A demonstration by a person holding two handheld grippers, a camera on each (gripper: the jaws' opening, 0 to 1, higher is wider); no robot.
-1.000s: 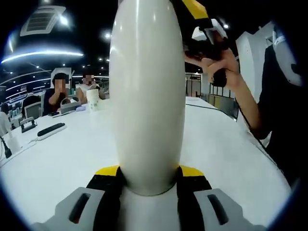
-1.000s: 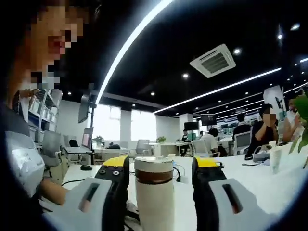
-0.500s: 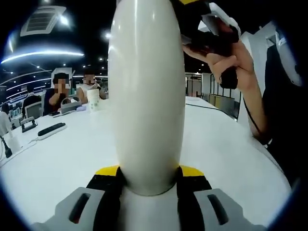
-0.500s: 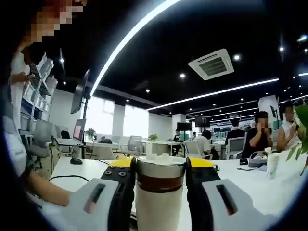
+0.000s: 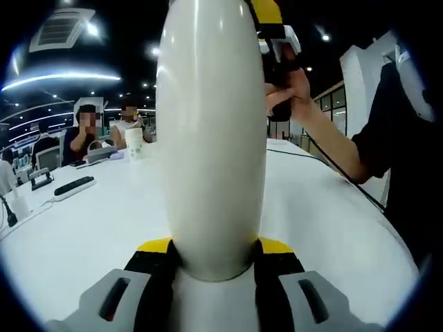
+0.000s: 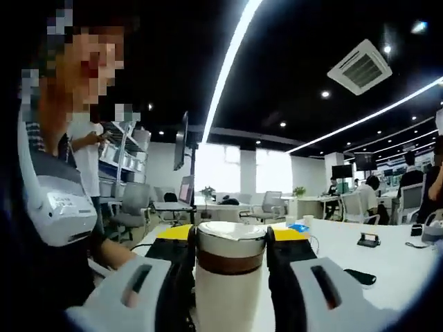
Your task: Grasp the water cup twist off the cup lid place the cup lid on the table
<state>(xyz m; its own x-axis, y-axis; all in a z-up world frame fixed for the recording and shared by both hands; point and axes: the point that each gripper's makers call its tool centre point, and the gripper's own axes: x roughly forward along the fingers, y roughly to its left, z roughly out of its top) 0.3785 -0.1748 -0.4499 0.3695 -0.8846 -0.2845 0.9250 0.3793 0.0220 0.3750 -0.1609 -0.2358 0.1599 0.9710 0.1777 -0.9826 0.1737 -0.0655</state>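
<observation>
The left claw pinches the cup low on its body, long axis upright above the table. At the cup's top, the right claw is pressed onto the lid from the side, set to twist it.

A broad white table stretches ahead of the left claw. Far off to the claw's left, a black power strip, a paper cup and a black cable lie on it.
</observation>
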